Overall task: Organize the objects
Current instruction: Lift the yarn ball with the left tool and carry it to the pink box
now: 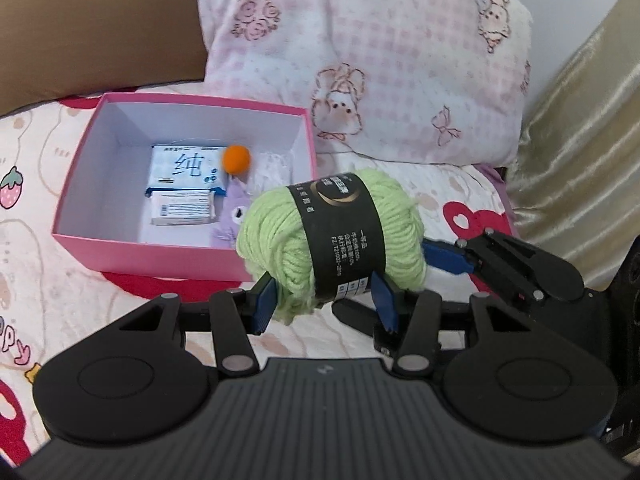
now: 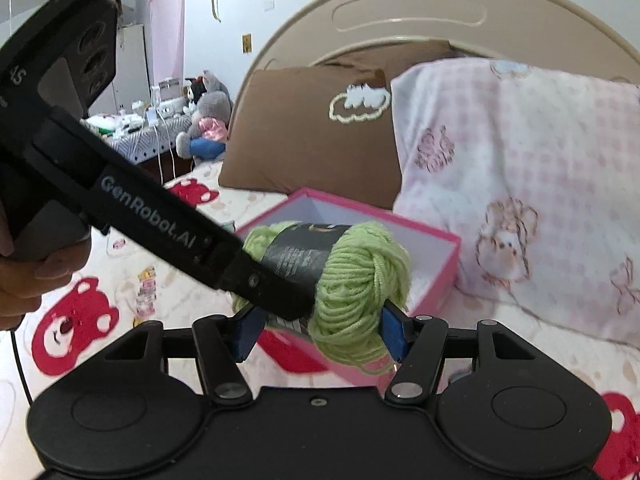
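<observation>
**Two grippers on one skein of green yarn, just in front of the pink box**

The left gripper (image 1: 326,302) has its blue pads pressed into the one skein of green yarn (image 1: 332,240), clamped on its lower end; the right gripper (image 2: 320,330) grips the same skein (image 2: 352,280) from the other side, its blue pads squeezed against the wool; the skein is held in the air, just in front of the pink box's near right corner. One black paper band (image 1: 340,236) wraps the skein, printed with small Chinese text and a code that looks like "FZ/T21002-2010"; the left gripper's black arm (image 2: 152,220) reads "GenRobot.AI".

The one pink box (image 1: 132,254) sits open on the bedspread (image 1: 48,300); inside it lie two tissue packs, the larger (image 1: 186,168) marked "纯" and a smaller white one (image 1: 184,210) nearer the box's front wall, one orange pompom (image 1: 237,158) and one purple plush toy (image 1: 234,216). Behind the box stand two pillows: one brown pillow (image 1: 100,28) and one pink checked pillow (image 1: 380,60).
</observation>
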### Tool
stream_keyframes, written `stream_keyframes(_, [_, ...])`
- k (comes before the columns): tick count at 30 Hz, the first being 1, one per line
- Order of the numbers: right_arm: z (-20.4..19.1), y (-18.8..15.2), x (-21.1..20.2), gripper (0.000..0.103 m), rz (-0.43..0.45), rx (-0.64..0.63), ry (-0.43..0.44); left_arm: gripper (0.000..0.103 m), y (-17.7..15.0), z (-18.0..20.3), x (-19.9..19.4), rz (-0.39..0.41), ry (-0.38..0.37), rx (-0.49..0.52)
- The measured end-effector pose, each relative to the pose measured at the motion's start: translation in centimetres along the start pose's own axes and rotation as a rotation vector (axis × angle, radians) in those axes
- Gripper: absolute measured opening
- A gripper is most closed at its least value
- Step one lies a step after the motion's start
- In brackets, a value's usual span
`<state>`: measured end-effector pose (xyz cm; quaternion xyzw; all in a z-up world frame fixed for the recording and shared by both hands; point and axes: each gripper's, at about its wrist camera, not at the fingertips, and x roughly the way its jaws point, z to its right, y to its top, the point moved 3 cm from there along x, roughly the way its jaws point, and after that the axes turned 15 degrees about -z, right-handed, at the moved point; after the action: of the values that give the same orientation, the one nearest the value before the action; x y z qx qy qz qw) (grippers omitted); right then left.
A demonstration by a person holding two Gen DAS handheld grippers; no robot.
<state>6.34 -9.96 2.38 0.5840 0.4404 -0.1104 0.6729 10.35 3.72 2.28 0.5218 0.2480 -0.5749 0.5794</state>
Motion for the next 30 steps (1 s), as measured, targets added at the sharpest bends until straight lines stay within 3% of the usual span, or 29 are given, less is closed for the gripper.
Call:
stream_keyframes(5, [-1.4, 1.3, 1.5, 0.064, 0.014, -0.032, -0.028, 0.049, 1.2, -1.4, -1.0, 0.0, 0.049, -0.013])
stream_keyframes(15, [-0.3, 6.4, 5.5, 0.058, -0.02, 0.033, 0.099, 0.05, 5.5, -6.2, -2.1, 0.03, 0.098, -0.044])
stream_keyframes(21, [1.3, 7.9, 9.5, 0.054, -0.1, 0.133, 0.2, 0.05, 7.4, -9.4, -0.4, 0.023, 0.109, -0.086])
stream_keyframes(30, [2.5, 7.4, 15.2, 0.052, -0.248, 0.245, 0.244, 0.049, 8.3, -13.0, 4.5, -0.043, 0.104, -0.149])
